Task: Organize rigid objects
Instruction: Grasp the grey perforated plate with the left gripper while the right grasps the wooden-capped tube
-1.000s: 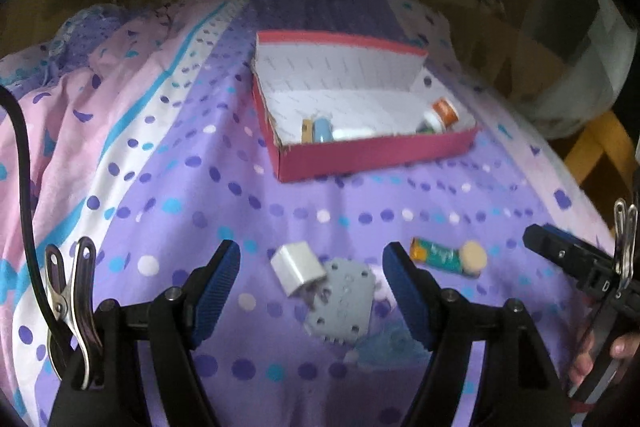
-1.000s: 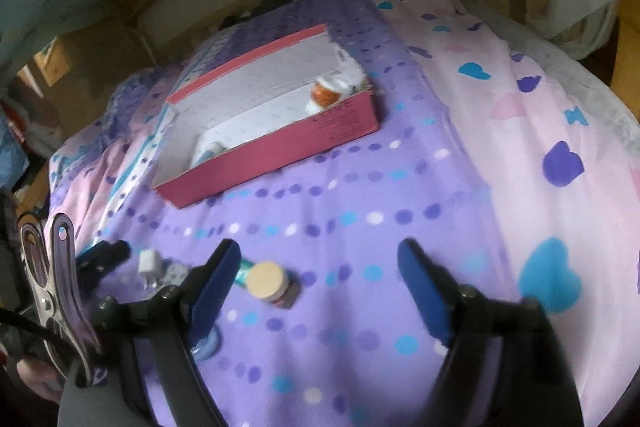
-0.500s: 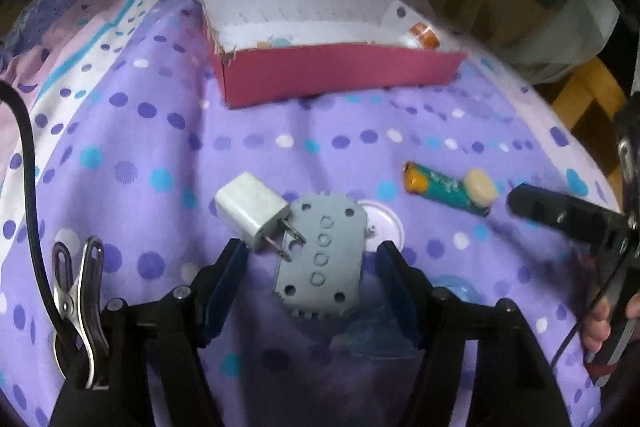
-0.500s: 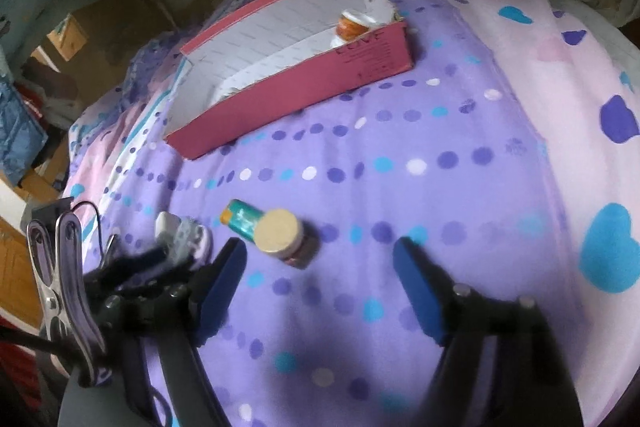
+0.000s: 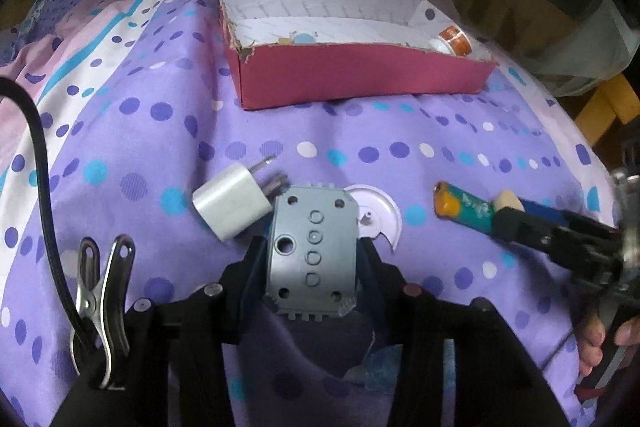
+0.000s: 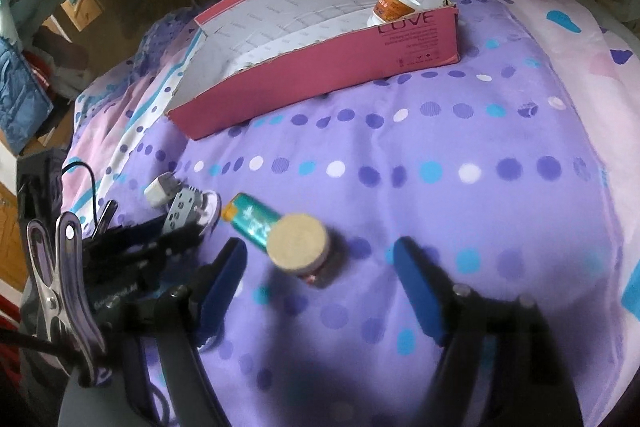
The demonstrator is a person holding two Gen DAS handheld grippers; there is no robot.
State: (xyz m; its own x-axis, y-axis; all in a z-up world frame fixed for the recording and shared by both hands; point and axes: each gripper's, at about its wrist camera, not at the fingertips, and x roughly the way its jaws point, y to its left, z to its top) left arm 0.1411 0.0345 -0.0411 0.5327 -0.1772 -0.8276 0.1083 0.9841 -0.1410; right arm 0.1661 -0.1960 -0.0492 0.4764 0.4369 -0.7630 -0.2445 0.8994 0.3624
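Left wrist: my left gripper (image 5: 314, 259) clamps the grey plate (image 5: 313, 251), long axis toward the pink box (image 5: 360, 75) at 12 o'clock; my right gripper (image 6: 320, 283) gapes wide.

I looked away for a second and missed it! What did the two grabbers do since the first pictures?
The left gripper came down and forward and shut its jaws on the grey block, which was lying free before. The right gripper moved in close to the cork-topped jar, jaws open, nothing held. The white charger, the green tube and the pink box stayed where they were on the bedspread.
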